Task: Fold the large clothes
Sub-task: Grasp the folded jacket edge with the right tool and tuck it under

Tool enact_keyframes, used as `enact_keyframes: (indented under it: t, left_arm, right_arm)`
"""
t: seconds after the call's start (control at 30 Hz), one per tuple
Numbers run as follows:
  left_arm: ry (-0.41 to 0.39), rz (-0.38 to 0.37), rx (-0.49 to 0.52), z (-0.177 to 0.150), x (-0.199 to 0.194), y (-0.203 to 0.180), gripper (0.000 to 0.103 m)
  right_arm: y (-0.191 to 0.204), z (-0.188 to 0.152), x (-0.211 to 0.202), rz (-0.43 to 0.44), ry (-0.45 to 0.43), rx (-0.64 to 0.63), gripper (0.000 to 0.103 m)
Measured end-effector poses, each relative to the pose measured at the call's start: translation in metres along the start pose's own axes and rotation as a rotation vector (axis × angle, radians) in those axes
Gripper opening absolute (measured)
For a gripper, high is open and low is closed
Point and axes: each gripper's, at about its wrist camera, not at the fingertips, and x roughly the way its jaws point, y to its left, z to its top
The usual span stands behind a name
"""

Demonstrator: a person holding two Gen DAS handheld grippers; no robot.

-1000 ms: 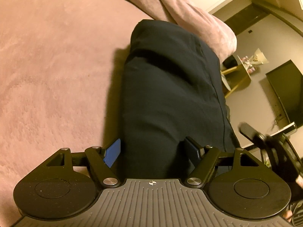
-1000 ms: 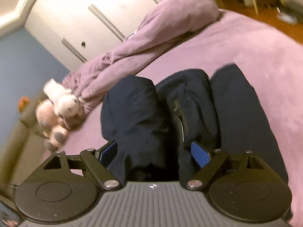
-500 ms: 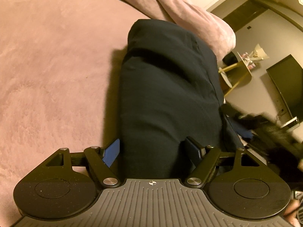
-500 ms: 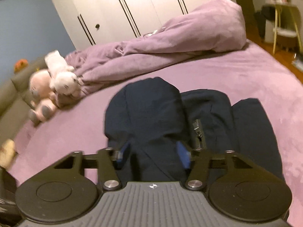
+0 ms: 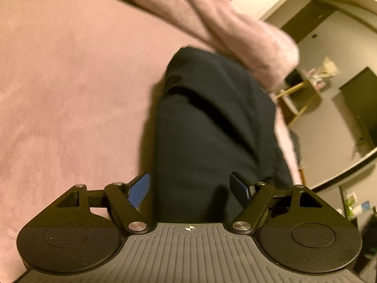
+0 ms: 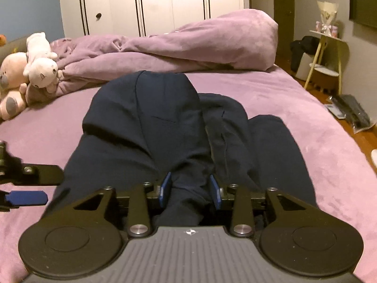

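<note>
Navy jacket (image 6: 150, 127) on the purple bed (image 6: 271, 94): right gripper (image 6: 190, 189), jaws just narrowed, pinches a fold; left gripper (image 5: 192, 186) straddles it wide; no writing readable

bare bedspread (image 6: 294, 108) right, duvet (image 6: 188, 47) heaped behind

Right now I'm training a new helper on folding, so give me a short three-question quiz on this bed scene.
1. True or false: the right tool pinches a bunch of the dark garment.
2. The soft toys lie at which side of the right wrist view: A left, B right, C middle?
3. Fill in: the left tool is ____, its pads either side of the cloth.

Key: 1 true; 2 A; 3 open.
</note>
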Motion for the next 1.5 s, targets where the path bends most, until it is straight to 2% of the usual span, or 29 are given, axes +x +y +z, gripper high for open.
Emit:
enact_keyframes:
  t: [0.1,0.27,0.37,0.5,0.57,0.67,0.77,0.83,0.9,1.07,1.17,1.23,1.33,1.47,1.5]
  left_arm:
    - [0.003,-0.021,-0.039,-0.001,0.001,0.009,0.078]
    - [0.003,-0.015,-0.032,0.001,0.002,0.013,0.080]
    - [0.007,-0.014,-0.029,0.003,0.002,0.013,0.080]
    - [0.001,-0.004,-0.019,0.001,0.001,0.011,0.081]
    - [-0.001,0.005,-0.023,0.001,0.001,0.008,0.081]
    - [-0.002,0.021,-0.013,0.004,0.006,0.005,0.082]
    - [0.005,0.029,0.004,0.006,0.013,-0.001,0.083]
    - [0.003,0.040,0.029,0.009,0.018,-0.009,0.083]
    - [-0.008,0.052,0.059,0.013,0.023,-0.016,0.083]
    - [-0.081,0.084,0.121,0.023,0.042,-0.033,0.085]
    - [-0.118,0.111,0.081,0.020,0.061,-0.032,0.088]
    - [-0.142,0.099,0.048,0.016,0.072,-0.028,0.093]
    - [-0.146,0.090,0.006,0.015,0.078,-0.022,0.094]
    - [-0.196,0.169,0.157,0.009,0.080,-0.031,0.095]
    - [-0.194,0.175,0.168,0.009,0.079,-0.030,0.095]
  right_arm:
    - [-0.002,0.015,-0.013,0.030,-0.017,0.038,0.041]
    - [0.007,0.038,-0.029,0.074,-0.096,0.041,0.042]
    - [0.023,0.050,-0.023,0.106,-0.120,0.013,0.043]
    - [0.038,0.058,-0.001,0.088,-0.140,-0.049,0.043]
    - [0.038,0.058,0.012,0.081,-0.138,-0.045,0.043]
    - [0.037,0.051,0.036,0.018,-0.120,-0.080,0.043]
    - [0.027,0.036,0.059,-0.059,-0.083,-0.081,0.047]
    - [0.014,0.028,0.069,-0.079,-0.073,-0.036,0.052]
    - [0.002,0.024,0.073,-0.070,-0.071,0.015,0.052]
    - [0.003,0.013,0.077,-0.094,-0.119,-0.008,0.052]
    - [-0.002,0.006,0.080,-0.089,-0.146,0.010,0.052]
    - [-0.005,0.007,0.080,-0.080,-0.144,0.021,0.053]
    - [-0.006,0.009,0.079,-0.069,-0.140,0.033,0.055]
    - [-0.013,0.019,0.070,-0.008,-0.089,0.076,0.063]
    - [-0.016,0.022,0.064,0.018,-0.072,0.094,0.070]
